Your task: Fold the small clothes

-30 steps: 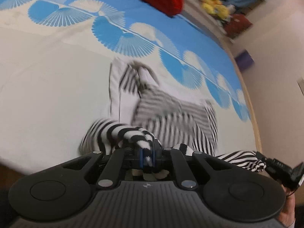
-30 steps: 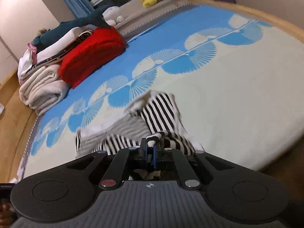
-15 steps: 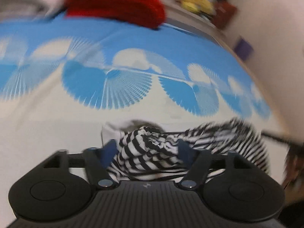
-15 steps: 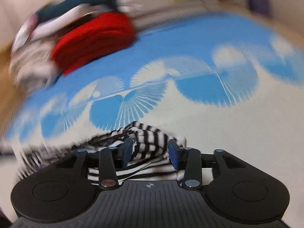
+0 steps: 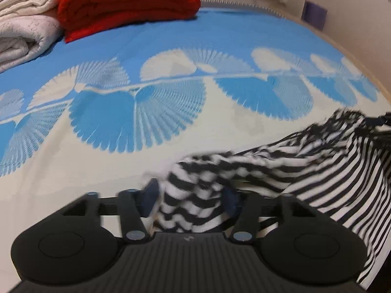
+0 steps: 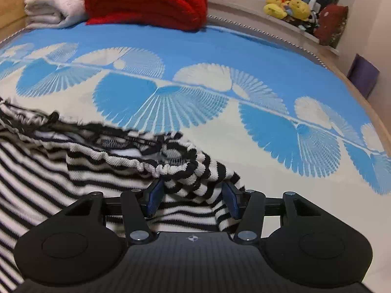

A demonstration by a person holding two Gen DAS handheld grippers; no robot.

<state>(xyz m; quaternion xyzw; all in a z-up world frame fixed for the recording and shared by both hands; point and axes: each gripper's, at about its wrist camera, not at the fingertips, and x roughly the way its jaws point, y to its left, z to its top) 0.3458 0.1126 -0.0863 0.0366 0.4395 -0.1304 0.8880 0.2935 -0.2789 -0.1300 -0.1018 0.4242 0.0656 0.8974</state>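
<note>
Black-and-white striped knit garment (image 6: 80,171) lies bunched at the near edge of the blue-and-cream fan-patterned bedspread (image 6: 220,48), a fold seemingly just laid. Left gripper (image 5: 190,196) is closing with cloth between its jaws; right gripper (image 6: 193,195) stands half open, cloth loose between (neither visibly pinching). Next, I judge, regrip and smooth toward the clear bedspread ahead, short of the folded red blanket (image 6: 146,0).

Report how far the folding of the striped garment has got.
Done: nothing looks neatly folded; the striped garment lies rumpled on the bedspread. In hand: its bunched edges sit between the pads of the left gripper, whose jaws are closing, and the open right gripper. Left: flattening it and making the folds.
</note>
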